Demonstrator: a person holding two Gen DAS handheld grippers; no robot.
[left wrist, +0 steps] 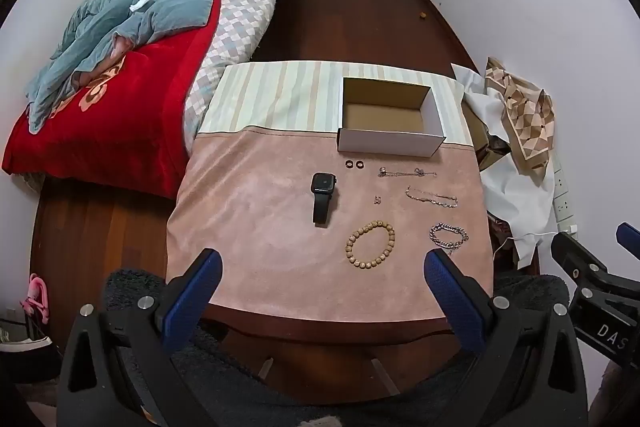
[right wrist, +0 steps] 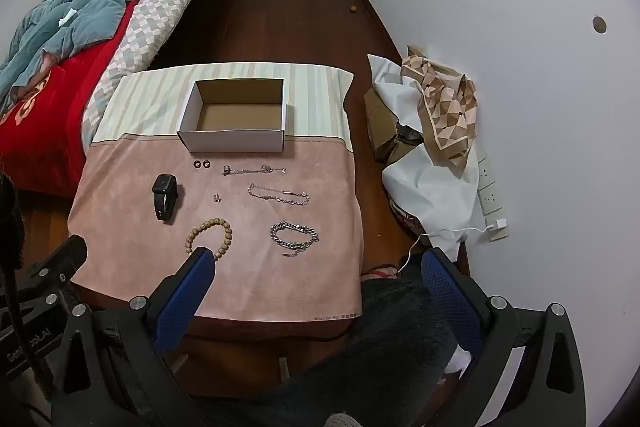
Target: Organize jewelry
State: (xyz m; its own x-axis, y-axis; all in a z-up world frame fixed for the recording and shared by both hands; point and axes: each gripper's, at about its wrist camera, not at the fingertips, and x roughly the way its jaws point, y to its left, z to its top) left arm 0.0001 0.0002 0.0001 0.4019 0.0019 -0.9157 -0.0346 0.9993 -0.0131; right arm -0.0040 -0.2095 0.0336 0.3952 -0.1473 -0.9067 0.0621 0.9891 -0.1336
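An open, empty white cardboard box (left wrist: 390,141) (right wrist: 234,139) stands at the back of a pink-covered table (left wrist: 260,247) (right wrist: 128,227). In front of it lie two dark rings (left wrist: 354,164) (right wrist: 201,164), a black watch (left wrist: 323,195) (right wrist: 165,195), a wooden bead bracelet (left wrist: 370,245) (right wrist: 210,233), a heavy silver chain bracelet (left wrist: 448,235) (right wrist: 295,235), two thin silver chains (left wrist: 432,197) (right wrist: 278,195) and a small earring (left wrist: 376,200) (right wrist: 217,197). My left gripper (left wrist: 322,267) is open and empty above the table's near edge. My right gripper (right wrist: 318,267) is open and empty, held back at the near right corner.
A bed (left wrist: 120,87) (right wrist: 48,67) with a red blanket and blue quilt stands to the left. Bags, white sheets and a patterned cloth (left wrist: 520,115) (right wrist: 444,107) pile against the right wall. A power strip (right wrist: 490,193) lies by that wall. Dark wooden floor lies beyond the table.
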